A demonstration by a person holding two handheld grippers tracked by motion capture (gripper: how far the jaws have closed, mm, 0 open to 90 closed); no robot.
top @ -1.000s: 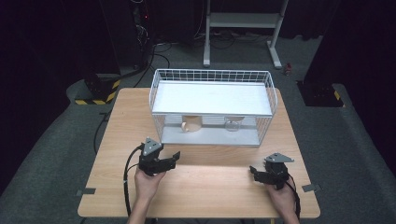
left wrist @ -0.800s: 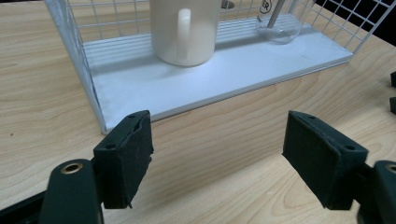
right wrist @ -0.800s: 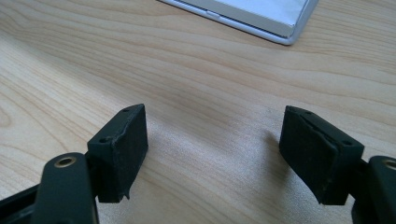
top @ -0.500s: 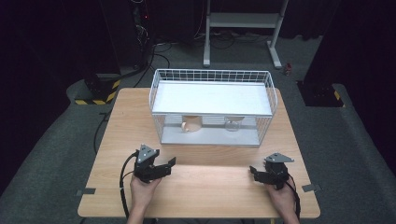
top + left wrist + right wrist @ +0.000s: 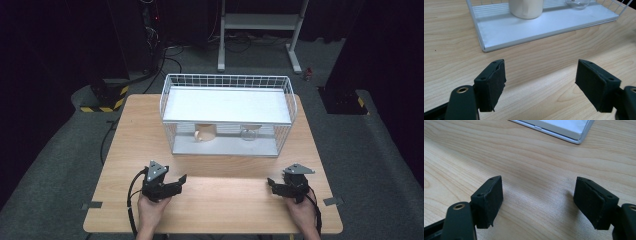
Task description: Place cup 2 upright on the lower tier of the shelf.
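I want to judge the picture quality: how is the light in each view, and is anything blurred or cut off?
High view: the table is brightly lit, the room around it nearly black; the cup and the glass under the rack's shelf look small and soft. Left gripper view: sharp, even light, the cup cut off at the top edge. Right gripper view: sharp wood grain, soft shadows beside the jaws.

You have one light wooden desk, one white wire-mesh rack with a flat shelf, one cream cylindrical cup, one clear glass vessel, and two black handheld grippers: left, right.
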